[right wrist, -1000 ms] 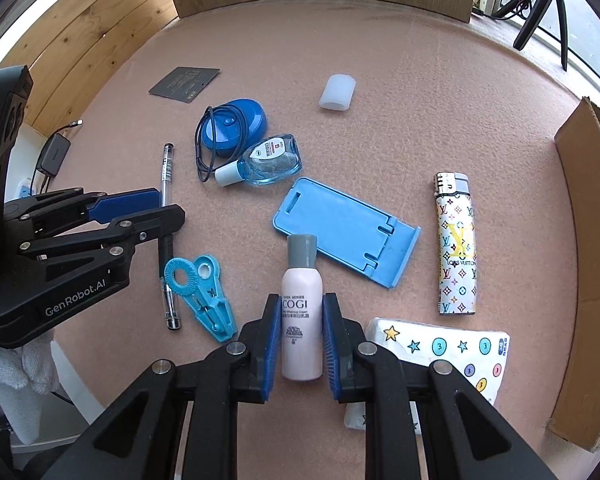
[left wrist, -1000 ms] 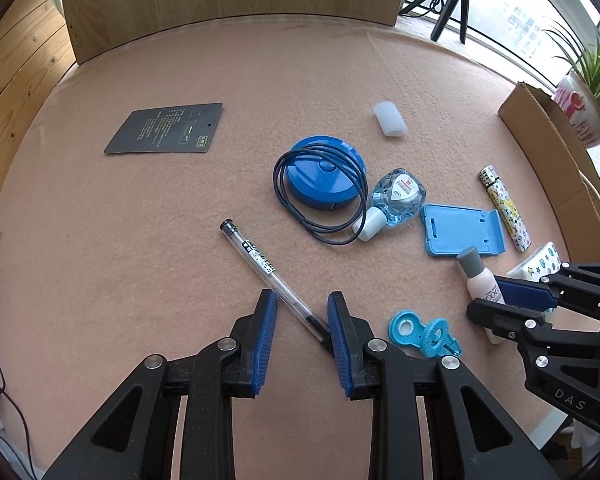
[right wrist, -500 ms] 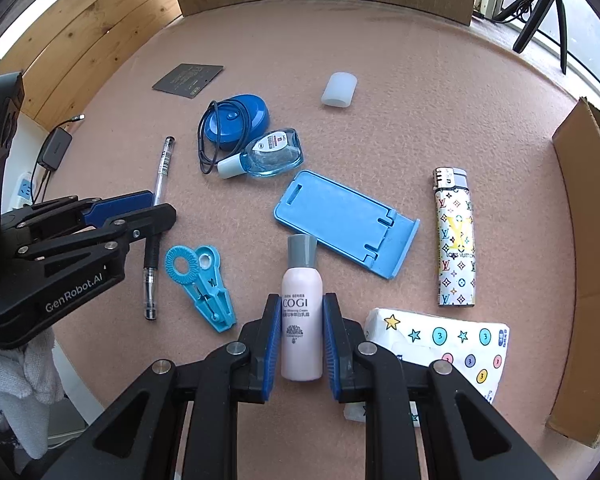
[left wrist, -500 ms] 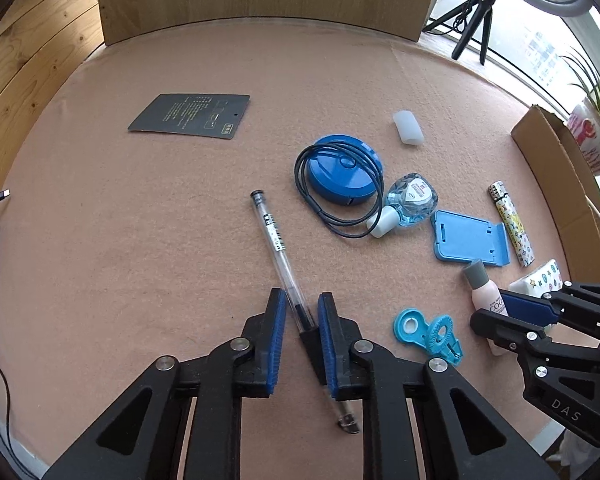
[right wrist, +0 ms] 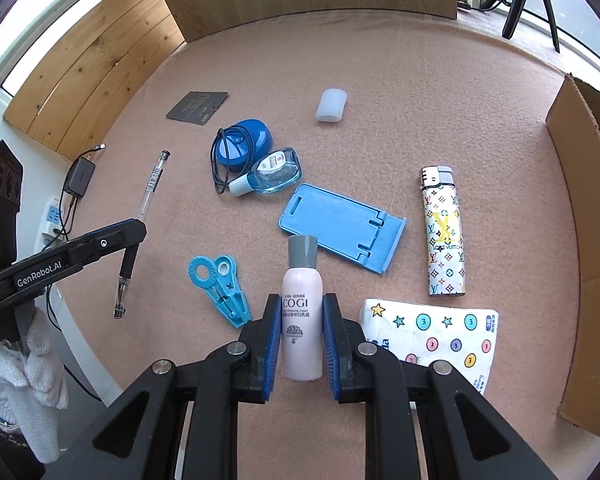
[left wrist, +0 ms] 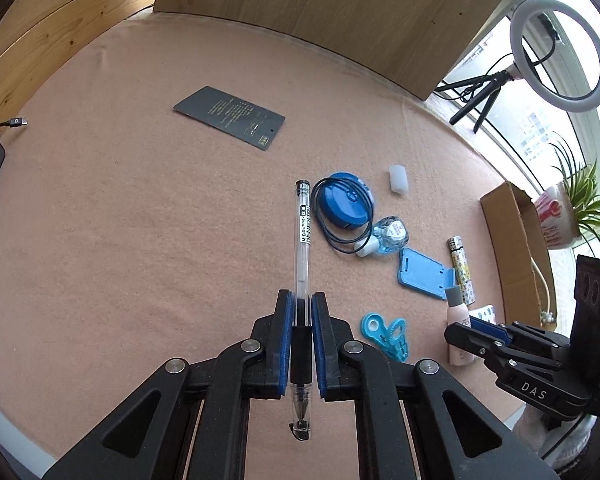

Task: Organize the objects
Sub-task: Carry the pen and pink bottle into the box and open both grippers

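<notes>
Pen (left wrist: 302, 236), a clear plastic one with a black grip, sits between the blue pads of the left gripper (left wrist: 301, 300), whose jaws are closing on its dark grip; the pen points to 12 o'clock in the left view, and its tip hangs down past the pads. Pink bottle with a grey cap (right wrist: 302, 316) stands up between the pads of the right gripper (right wrist: 302, 304), which hold it snugly. On the left side of the pink felt table (left wrist: 120, 220) there is lots of open room, with only a dark grey card (left wrist: 229, 117) at 11 o'clock. The crowded part is at 3 o'clock of the pen: a round blue case with a black cord (left wrist: 346, 206), a small clear bottle (left wrist: 390, 236), a flat blue phone stand (left wrist: 424, 274) and a blue plastic clip (left wrist: 386, 334). A brown cardboard box (right wrist: 588, 240) lines the table's right edge. Only the right view shows the whole patterned lighter (right wrist: 444, 232), the tissue pack with stars (right wrist: 432, 340) and a white glove (right wrist: 28, 376) under the left gripper. Only the left view shows a ring light (left wrist: 560, 36) and a potted plant (left wrist: 572, 208) past the far edge.
</notes>
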Tool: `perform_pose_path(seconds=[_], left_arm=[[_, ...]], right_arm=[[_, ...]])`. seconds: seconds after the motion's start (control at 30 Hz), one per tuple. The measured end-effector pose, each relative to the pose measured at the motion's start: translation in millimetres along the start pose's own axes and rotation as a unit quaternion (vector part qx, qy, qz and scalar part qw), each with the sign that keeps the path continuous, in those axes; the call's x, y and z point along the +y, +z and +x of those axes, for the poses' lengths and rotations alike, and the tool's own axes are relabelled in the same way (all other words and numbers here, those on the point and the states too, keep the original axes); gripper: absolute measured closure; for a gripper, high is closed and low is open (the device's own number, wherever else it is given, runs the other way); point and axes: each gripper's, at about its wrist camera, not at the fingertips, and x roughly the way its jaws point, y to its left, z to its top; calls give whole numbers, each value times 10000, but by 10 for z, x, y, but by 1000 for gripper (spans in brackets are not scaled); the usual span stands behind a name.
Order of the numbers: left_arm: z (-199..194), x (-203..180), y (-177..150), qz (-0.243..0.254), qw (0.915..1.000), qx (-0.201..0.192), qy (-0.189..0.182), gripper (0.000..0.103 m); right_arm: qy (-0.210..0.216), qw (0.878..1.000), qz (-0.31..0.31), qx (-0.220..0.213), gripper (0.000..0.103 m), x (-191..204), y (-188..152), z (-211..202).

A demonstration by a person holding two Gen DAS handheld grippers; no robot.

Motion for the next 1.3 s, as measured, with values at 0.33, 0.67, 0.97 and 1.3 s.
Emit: perform_pose_path(seconds=[0.33, 0.67, 0.97, 1.3], left_arm=[[12, -980, 350, 690, 9955, -154, -635, 93], [342, -2315, 398, 1609, 9787, 116, -1273, 93], [731, -3199, 391, 2071, 9672, 365, -1423, 93], [1046, -3655, 407, 2241, 9633, 467, -1399, 93]], right_arm=[[-39, 9964, 509, -670, 85, -479, -57, -680], [-630, 9814, 1304, -1264, 85, -1282, -289, -1279], [-1015, 9675, 1843, -1404, 85, -1857, -505, -1470], [-1112, 9611, 2075, -1441, 85, -2133, -580, -1499]])
